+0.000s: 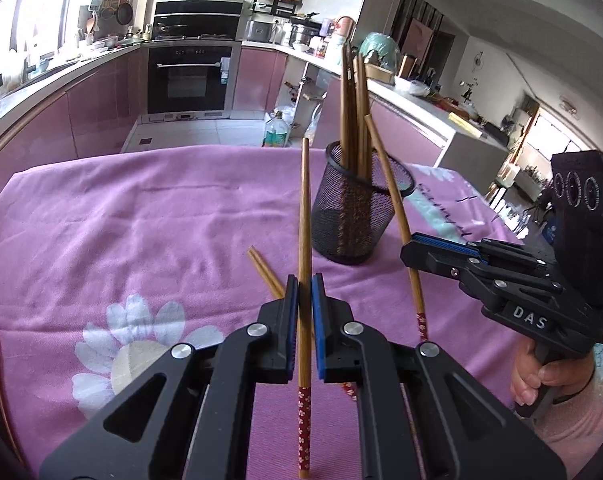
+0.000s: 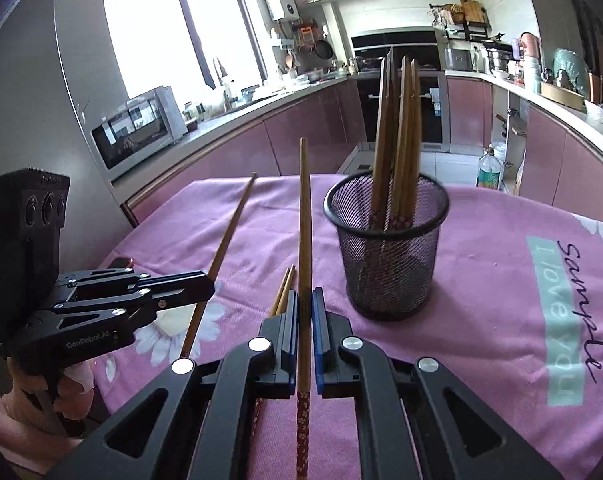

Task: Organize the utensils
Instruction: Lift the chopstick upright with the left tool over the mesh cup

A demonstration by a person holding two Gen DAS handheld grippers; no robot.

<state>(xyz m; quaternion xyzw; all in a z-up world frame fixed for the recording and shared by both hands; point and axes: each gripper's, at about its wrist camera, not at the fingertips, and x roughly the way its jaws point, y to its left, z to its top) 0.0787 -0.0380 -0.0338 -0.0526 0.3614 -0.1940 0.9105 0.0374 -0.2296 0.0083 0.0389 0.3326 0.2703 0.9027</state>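
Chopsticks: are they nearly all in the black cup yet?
Nearly. Several chopsticks already stand in the mesh cup. The left tongs and the right tongs are each shut on one chopstick, held above the pink cloth. At least two loose chopsticks lie on the cloth, waiting.

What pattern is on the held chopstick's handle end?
Dark red with small pale flowers; clearest in the left wrist view.

**Two chopsticks gripped beside the mesh holder**

The right gripper (image 2: 305, 300) clamps one chopstick (image 2: 304, 224), its tip pointing up and away. At left, the left gripper (image 2: 209, 286) grips another chopstick (image 2: 231, 226). Two loose chopsticks (image 2: 284, 290) lie on the pink cloth (image 2: 481, 280). The black mesh holder (image 2: 389, 256) holds several chopsticks upright.
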